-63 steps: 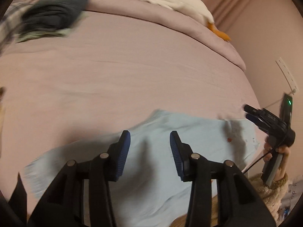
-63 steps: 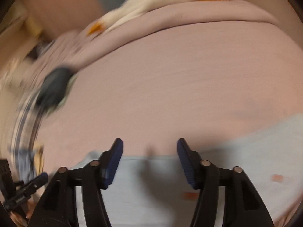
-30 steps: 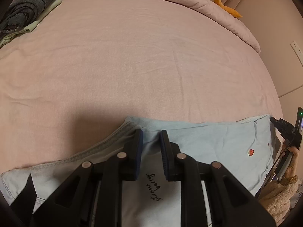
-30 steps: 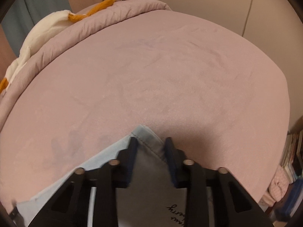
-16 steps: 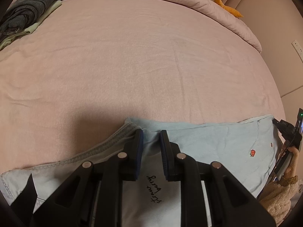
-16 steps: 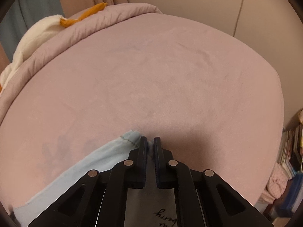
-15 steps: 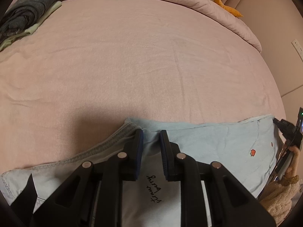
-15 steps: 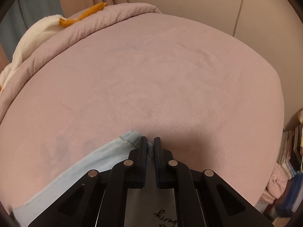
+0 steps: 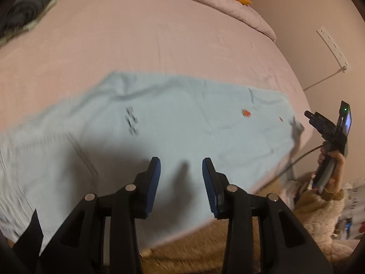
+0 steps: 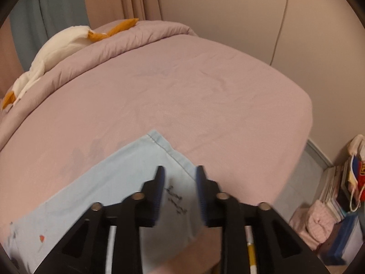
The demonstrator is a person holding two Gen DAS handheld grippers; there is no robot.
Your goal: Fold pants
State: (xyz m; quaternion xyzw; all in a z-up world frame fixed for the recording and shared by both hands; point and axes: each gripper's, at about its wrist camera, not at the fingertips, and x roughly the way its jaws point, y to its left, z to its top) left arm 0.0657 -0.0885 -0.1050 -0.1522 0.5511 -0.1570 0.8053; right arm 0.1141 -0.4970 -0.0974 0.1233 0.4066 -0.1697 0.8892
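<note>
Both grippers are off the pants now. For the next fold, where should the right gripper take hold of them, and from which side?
Probably at the stitched hem corner of the pants, coming from the near edge. That corner lies flat and free on the bedsheet, just ahead of the open right gripper. The hem's doubled edge gives the pads something firm.

A white plush goose (image 10: 57, 45) lies on the pink quilt (image 10: 136, 38); dark folded clothes (image 9: 25, 9) lie apart.
</note>
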